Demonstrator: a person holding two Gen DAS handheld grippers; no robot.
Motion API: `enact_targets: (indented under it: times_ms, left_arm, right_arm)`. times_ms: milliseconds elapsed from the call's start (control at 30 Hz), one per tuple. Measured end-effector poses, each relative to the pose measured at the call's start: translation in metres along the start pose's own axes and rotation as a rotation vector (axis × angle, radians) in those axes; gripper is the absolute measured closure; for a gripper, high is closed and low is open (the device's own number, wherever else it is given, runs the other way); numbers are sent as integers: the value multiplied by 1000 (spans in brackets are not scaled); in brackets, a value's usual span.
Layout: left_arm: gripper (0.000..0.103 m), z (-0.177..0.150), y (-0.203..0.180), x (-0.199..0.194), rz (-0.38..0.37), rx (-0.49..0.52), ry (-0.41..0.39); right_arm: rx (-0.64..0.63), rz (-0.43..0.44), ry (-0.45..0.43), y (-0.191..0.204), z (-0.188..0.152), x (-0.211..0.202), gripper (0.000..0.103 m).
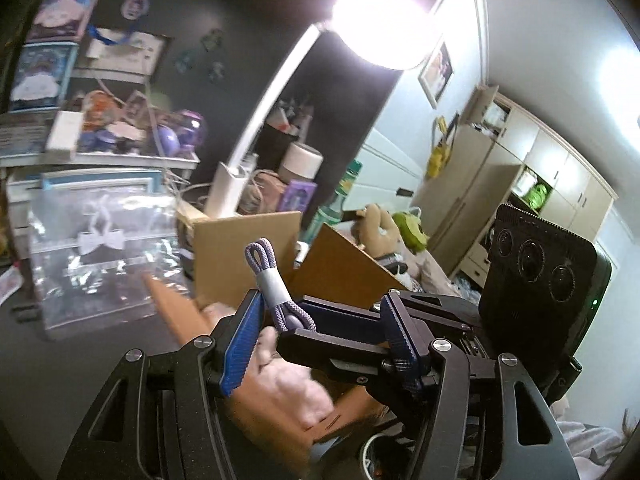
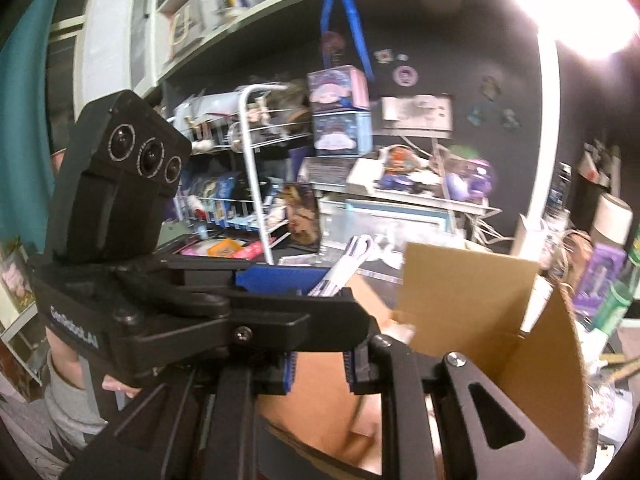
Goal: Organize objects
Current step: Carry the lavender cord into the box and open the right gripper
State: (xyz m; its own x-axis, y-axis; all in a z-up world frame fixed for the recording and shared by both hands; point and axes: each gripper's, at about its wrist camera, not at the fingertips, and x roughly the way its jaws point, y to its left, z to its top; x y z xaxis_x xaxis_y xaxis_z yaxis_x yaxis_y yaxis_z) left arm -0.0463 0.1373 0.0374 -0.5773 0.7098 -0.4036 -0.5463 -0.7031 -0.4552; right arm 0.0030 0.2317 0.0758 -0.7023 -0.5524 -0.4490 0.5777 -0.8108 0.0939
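Note:
A coiled lavender cable (image 1: pixel 267 280) with a pale band stands upright between the blue pads of the right gripper (image 1: pixel 288 320), which reaches across the left wrist view from the right and is shut on it. It also shows in the right wrist view as a pale coil (image 2: pixel 346 266). Both grippers hover over an open cardboard box (image 1: pixel 248 256), whose flaps stand up (image 2: pixel 468 300). My left gripper (image 1: pixel 324 332) is open, its blue fingers (image 1: pixel 240 344) either side of the right gripper's tip. My right gripper's own fingers (image 2: pixel 286 372) are close together in its own view.
A white desk lamp (image 1: pixel 240 184) shines brightly above the box. A clear plastic pouch (image 1: pixel 96 248) lies left of the box. Cluttered shelves (image 2: pixel 400 184) and a wire rack (image 2: pixel 248 160) stand behind. Plush toys (image 1: pixel 380 228) and cabinets (image 1: pixel 500 172) are to the right.

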Motion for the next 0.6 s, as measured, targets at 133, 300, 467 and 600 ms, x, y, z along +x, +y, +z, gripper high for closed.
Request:
enact_targets:
  times_ms: [133, 300, 467, 600]
  left_arm:
    - [46, 4, -6, 19, -15, 9, 33]
    - [46, 8, -8, 35, -17, 17, 63]
    - [34, 9, -8, 40, 27, 30, 71]
    - [29, 9, -8, 41, 30, 32, 69]
  right_arm:
    - [30, -25, 4, -18, -6, -8, 88]
    - [51, -49, 18, -32, -11, -10, 87]
    - [62, -73, 27, -40, -14, -11, 82]
    - [66, -100, 12, -42, -14, -15, 51]
